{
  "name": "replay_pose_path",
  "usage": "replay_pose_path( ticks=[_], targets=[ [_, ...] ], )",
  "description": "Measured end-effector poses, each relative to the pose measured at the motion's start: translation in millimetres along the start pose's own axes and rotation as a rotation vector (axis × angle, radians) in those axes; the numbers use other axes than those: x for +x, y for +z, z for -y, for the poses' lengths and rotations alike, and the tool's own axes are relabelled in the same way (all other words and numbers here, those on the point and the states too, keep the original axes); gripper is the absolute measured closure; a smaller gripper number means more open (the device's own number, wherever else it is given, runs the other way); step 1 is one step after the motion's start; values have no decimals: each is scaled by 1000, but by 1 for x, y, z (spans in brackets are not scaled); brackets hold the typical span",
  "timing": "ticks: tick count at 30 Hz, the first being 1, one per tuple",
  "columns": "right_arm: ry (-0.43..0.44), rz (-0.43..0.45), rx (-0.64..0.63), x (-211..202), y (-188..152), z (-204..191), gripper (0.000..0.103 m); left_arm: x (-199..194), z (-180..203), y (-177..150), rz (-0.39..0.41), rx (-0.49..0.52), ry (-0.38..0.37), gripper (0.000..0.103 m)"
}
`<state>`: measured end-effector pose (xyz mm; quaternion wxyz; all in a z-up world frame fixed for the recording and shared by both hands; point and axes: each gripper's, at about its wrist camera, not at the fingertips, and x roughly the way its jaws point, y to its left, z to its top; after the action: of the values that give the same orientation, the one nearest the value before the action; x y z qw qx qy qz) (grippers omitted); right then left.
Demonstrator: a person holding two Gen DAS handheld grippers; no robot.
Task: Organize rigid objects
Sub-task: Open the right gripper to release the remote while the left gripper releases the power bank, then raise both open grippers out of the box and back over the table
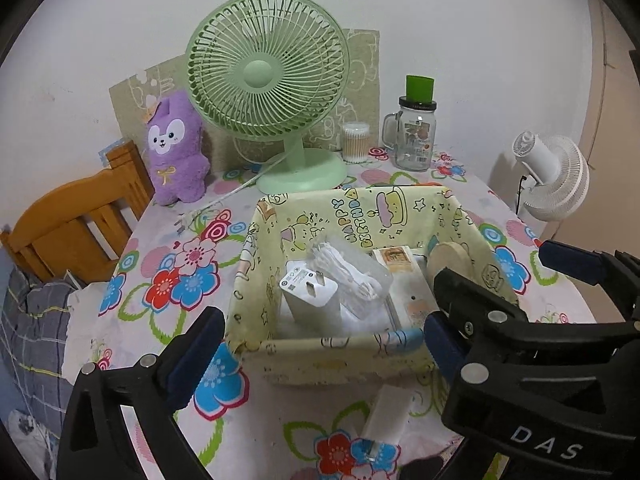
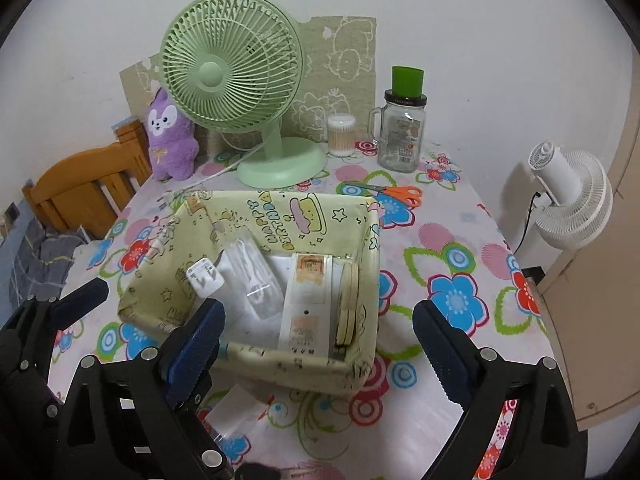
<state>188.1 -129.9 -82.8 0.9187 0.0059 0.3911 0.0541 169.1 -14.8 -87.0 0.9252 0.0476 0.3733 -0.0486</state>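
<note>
Left wrist view: the left gripper [image 1: 320, 354] hangs with its jaws spread wide and nothing between them, one blue-padded finger at lower left, the other at lower right. Between them, centre frame, sits the yellow fabric bin [image 1: 332, 364] on the floral tablecloth [image 1: 172, 280]. Inside it a white charger [image 1: 310, 294] stands with its two prongs turned up and toward the camera; just right of it lies a clear bag of white cable [image 1: 352, 274], long axis running from upper left to lower right. A flat white box [image 1: 400, 280] lies further right, long axis running away from the camera, and round wooden discs [image 1: 448, 258] stand on edge against the right wall. The right gripper [image 1: 568, 258] shows at the right edge. A white packet [image 1: 386, 416] lies on the cloth at bottom centre.

Right wrist view: the right gripper [image 2: 318, 326] is likewise wide open and empty, straddling the bin's near right corner. The bin fills the centre. Orange-handled scissors [image 2: 388, 192] lie behind it, blades pointing left. A green fan [image 2: 236, 80] stands at upper centre.
</note>
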Motion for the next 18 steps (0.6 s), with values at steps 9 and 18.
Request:
replay_pose_path(
  ticks=[9, 18],
  targets=[
    [13, 21, -6, -26, -9, -3, 6, -25, 2, -8, 23, 2, 14, 0],
    [19, 51, -7, -52, -18, -3, 6, -50, 8, -15, 51, 9, 15, 0]
  ],
)
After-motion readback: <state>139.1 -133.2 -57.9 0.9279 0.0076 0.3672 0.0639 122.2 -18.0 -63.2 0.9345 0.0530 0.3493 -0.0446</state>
